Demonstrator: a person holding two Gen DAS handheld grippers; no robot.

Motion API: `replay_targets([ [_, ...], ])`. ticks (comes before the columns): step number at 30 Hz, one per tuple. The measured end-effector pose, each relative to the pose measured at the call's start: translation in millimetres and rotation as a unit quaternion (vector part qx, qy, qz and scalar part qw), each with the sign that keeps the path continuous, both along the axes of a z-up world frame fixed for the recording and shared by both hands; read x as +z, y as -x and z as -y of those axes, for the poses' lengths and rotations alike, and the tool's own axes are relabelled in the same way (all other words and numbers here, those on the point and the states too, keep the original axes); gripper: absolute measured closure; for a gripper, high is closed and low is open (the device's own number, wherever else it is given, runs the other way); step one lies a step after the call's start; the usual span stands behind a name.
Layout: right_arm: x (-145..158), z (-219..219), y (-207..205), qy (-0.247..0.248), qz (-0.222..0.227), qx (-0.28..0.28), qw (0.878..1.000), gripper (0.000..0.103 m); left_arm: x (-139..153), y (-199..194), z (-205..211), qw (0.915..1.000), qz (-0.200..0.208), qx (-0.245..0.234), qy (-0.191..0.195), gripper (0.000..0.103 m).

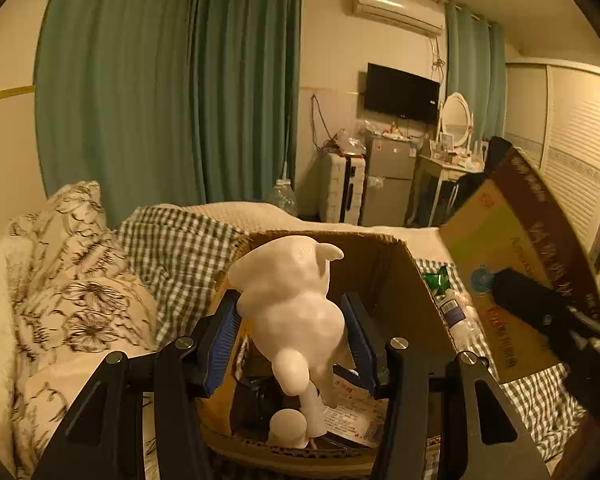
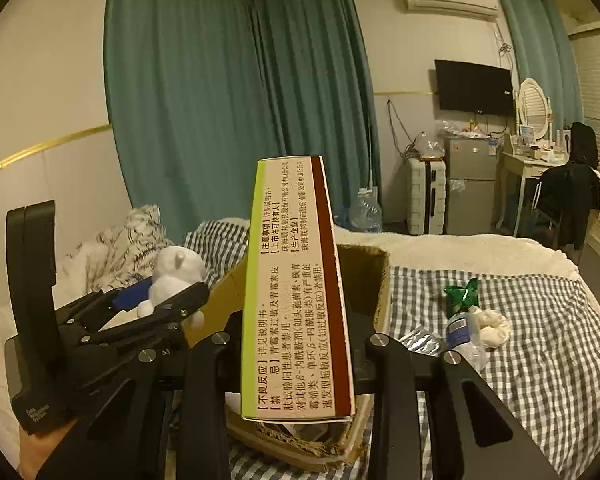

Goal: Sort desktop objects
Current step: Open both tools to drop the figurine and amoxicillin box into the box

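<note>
The left gripper (image 1: 292,344) holds a white toy (image 1: 296,300) tight between its blue pads, right over an open cardboard box (image 1: 412,280) on the bed (image 2: 520,320). The right gripper (image 2: 296,344) squeezes a flat medicine box (image 2: 296,292), standing it up beside the cardboard box.

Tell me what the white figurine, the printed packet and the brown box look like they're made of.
White figurine: probably plaster or matte resin; smooth, chalky, unpainted.
Printed packet: thin paperboard with a slight sheen, sharp folded edges, printed text.
Brown box: corrugated cardboard, dull finish; a ragged fluted edge shows along its near wall.
</note>
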State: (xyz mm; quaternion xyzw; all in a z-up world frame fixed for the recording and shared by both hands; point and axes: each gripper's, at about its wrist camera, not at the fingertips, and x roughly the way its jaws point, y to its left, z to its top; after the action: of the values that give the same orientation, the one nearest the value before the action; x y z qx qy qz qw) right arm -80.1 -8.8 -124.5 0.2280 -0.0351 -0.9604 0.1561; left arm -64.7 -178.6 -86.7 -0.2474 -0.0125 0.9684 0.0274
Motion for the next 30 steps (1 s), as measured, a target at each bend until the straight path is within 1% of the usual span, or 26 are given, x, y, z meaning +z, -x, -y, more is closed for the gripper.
replay_targets([
  [4,-14.1,6.3,16.5,-0.003,0.016,0.001,1.0,0.074,-11.0,16.0,-1.0,0.9998,0.017,-0.001,0.001,0.05],
  [9,-30.3,11.0,38.4,-0.009,0.035,0.002,0.999,0.074,-28.1,39.0,1.2,0.9988,0.049,0.0,-0.001,0.05],
  [15,-54.6,23.8,59.7,-0.035,0.063,0.007,0.997,0.073,-45.8,55.1,8.8,0.9961,0.088,0.008,-0.003,0.05],
  [16,-58.6,27.1,62.5,-0.045,0.065,0.006,0.997,0.073,-48.1,57.7,9.8,0.9957,0.092,0.002,-0.004,0.05],
  [21,-67.9,32.4,74.1,-0.056,0.076,0.003,0.996,0.072,-54.9,63.2,8.6,0.9946,0.104,0.005,0.002,0.05],
  [23,-70.3,32.6,75.1,-0.061,0.075,0.003,0.995,0.071,-55.1,64.4,10.6,0.9941,0.108,0.011,-0.001,0.049],
  [24,-70.8,30.8,73.9,-0.062,0.071,0.003,0.996,0.068,-54.4,64.1,12.2,0.9941,0.108,0.011,-0.007,0.049],
  [25,-70.1,29.0,71.7,-0.064,0.065,-0.002,0.996,0.059,-52.7,63.2,13.2,0.9944,0.105,0.01,-0.011,0.049],
  [26,-69.0,27.7,70.8,-0.063,0.059,-0.008,0.996,0.056,-50.5,62.5,13.8,0.9946,0.102,0.01,-0.013,0.049],
  [28,-63.9,21.4,66.4,-0.055,0.049,-0.011,0.997,0.045,-43.9,59.7,15.4,0.9953,0.094,0.008,-0.019,0.047],
  [30,-57.5,14.2,60.7,-0.048,0.044,-0.015,0.998,0.042,-36.2,55.5,15.6,0.996,0.085,0.004,-0.027,0.045],
])
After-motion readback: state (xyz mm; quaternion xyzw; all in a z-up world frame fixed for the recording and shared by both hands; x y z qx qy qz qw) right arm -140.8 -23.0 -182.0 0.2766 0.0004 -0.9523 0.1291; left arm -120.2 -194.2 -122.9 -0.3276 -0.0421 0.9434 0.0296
